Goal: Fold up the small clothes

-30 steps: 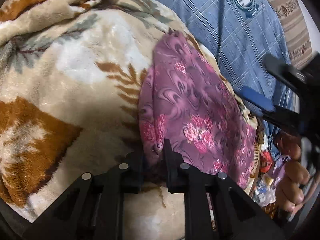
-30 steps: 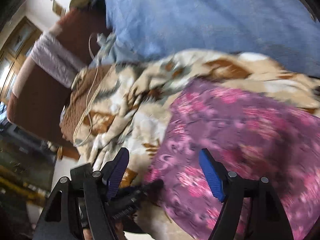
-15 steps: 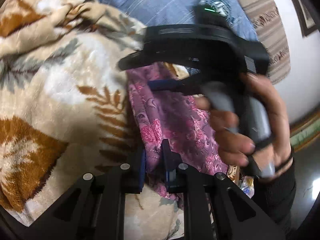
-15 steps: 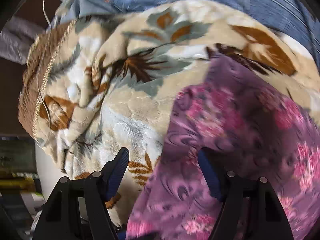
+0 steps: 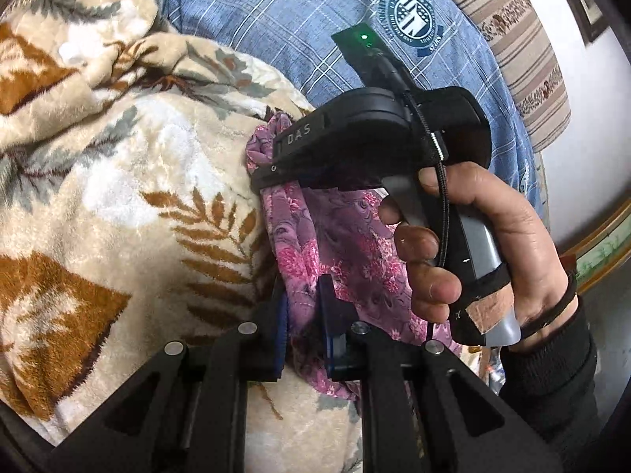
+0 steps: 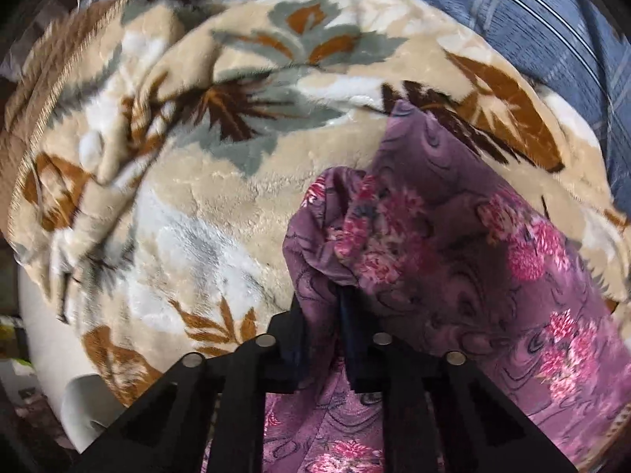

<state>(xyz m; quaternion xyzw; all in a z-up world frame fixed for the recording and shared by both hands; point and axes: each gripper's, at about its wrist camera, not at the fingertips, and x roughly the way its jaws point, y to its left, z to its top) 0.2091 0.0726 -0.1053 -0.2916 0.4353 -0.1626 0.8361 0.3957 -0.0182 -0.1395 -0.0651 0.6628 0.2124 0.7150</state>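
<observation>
Left gripper [image 5: 303, 325] fingers clamped on cloth [image 5: 339, 244] edge. Right gripper [image 6: 321, 325] fingers just closed, pinching bunched cloth edge. Cloth lies on blanket [image 5: 118, 181], crumpled. Fold barely begun: both edges gripped, nothing folded flat yet. Right hand [image 5: 469, 240] near person's shirt [image 5: 276, 23]; lumpy blanket gives poor folding surface.

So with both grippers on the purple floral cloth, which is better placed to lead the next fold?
Probably the right gripper: it has just closed on the purple floral cloth's bunched far edge, while the left gripper pins the near edge.

White wall [image 5: 583, 126], striped cushion [image 5: 524, 59], leaf-patterned fleece blanket [image 5: 98, 181]
</observation>
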